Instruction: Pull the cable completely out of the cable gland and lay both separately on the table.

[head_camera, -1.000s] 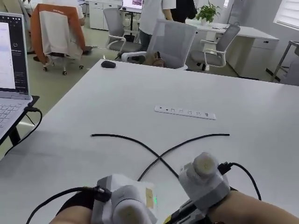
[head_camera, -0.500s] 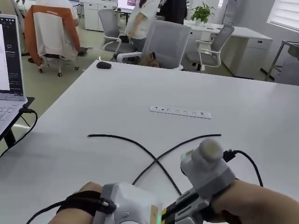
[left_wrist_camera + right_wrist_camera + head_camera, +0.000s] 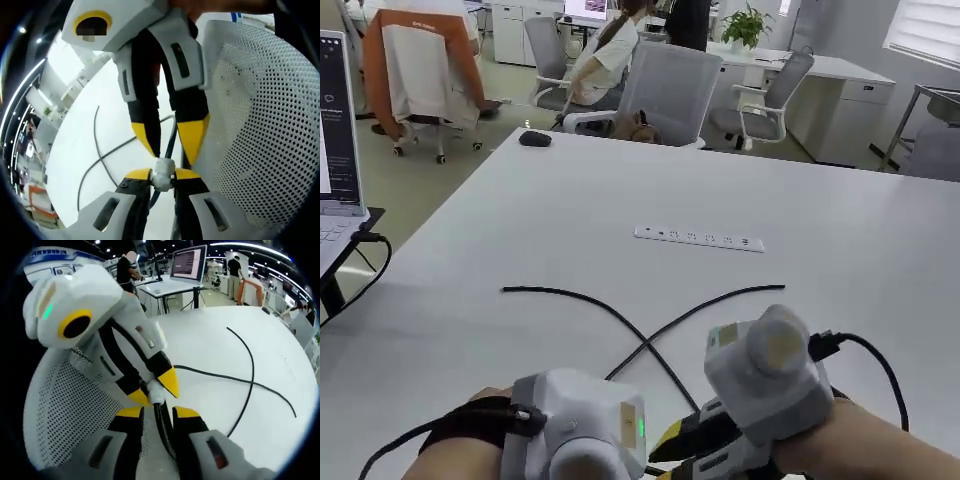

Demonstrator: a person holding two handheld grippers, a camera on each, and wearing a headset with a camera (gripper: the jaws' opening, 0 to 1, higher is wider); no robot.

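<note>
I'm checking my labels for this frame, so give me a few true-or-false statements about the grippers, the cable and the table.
1. The left gripper grips the white cable gland. True.
2. The black cable lies in one straight line. False: two runs of it cross on the table.
3. A power strip lies beyond the cable. True.
4. The laptop is at the right of the head view. False: it is at the left.
</note>
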